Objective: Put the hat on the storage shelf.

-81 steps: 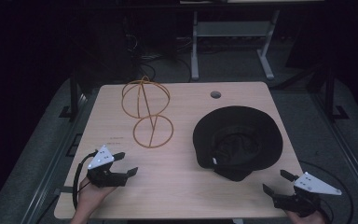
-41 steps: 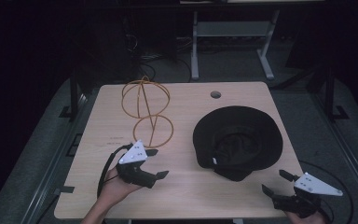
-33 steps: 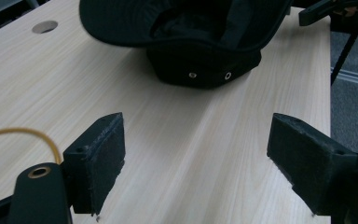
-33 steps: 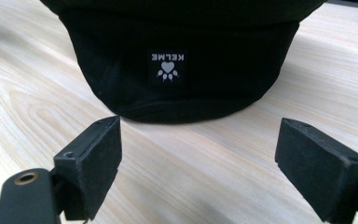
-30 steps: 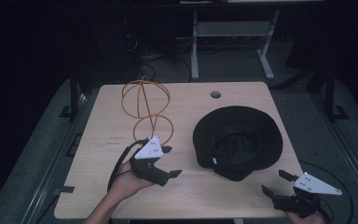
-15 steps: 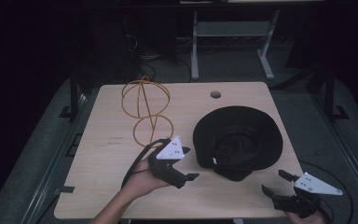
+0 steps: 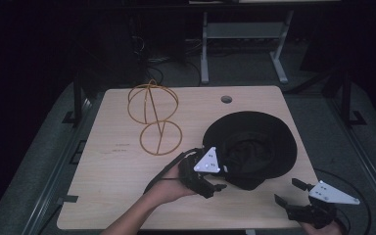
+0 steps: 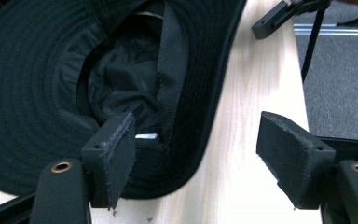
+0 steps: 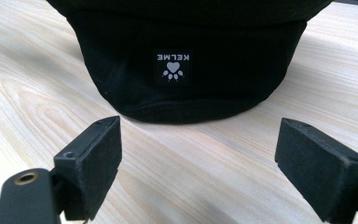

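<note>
High view: a black hat (image 7: 254, 147) lies brim-up on the worktop (image 7: 112, 166), right of a wire stand (image 7: 154, 115). The left gripper (image 7: 220, 178) touches its near edge; the right gripper (image 7: 286, 193) waits nearby. Left gripper view: jaws wide apart, straddling the brim. Right gripper view: jaws wide apart, empty, facing the hat's logo (image 9: 172, 63).

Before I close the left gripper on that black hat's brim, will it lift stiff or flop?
Probably floppy: the black hat lies upside down, its crown fabric crumpled inside. The brim looks like thin stitched cloth, so it likely droops. It seems light and unlikely to slip from the left gripper.
</note>
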A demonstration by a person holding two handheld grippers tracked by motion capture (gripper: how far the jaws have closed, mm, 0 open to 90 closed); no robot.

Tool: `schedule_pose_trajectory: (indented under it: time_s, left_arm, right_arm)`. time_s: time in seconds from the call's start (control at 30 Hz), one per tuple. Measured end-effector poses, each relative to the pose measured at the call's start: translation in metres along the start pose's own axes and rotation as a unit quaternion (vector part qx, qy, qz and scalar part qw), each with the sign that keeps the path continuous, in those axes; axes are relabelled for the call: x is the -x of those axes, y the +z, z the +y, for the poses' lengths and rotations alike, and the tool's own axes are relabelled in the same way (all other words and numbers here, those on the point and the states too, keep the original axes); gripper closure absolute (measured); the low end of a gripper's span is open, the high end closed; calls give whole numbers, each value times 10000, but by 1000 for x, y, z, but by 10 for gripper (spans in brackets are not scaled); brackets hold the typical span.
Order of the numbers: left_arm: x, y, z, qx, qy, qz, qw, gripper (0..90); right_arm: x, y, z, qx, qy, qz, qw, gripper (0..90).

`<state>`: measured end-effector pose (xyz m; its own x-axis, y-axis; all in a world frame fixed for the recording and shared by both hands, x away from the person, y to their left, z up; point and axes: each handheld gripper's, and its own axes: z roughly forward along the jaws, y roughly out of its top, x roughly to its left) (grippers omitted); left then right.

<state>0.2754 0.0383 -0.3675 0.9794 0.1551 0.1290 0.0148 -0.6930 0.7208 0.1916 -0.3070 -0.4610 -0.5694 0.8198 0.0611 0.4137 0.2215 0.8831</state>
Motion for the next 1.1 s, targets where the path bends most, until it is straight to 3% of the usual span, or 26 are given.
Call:
schedule_pose_trajectory:
  time_s: [0.27,0.5,0.8,0.97,1.1]
  left_arm:
    - [-4,14,0,-306,165,-31,9994,410]
    - [-10,19,-6,-552,149,-60,9983,689]
    - [-13,19,-5,-272,-95,-58,9996,835]
    - [-17,17,-2,-133,-292,-125,9994,852]
    - [-21,14,0,37,-560,-176,9983,857]
  right_arm:
    - [0,1,0,-9,-13,16,10000,142]
    - [-1,2,0,4,-27,45,10000,142]
    - [-5,6,3,60,-33,11,10000,138]
    - [-6,9,4,58,-66,60,9999,138]
    - [-9,13,3,72,-53,132,9999,138]
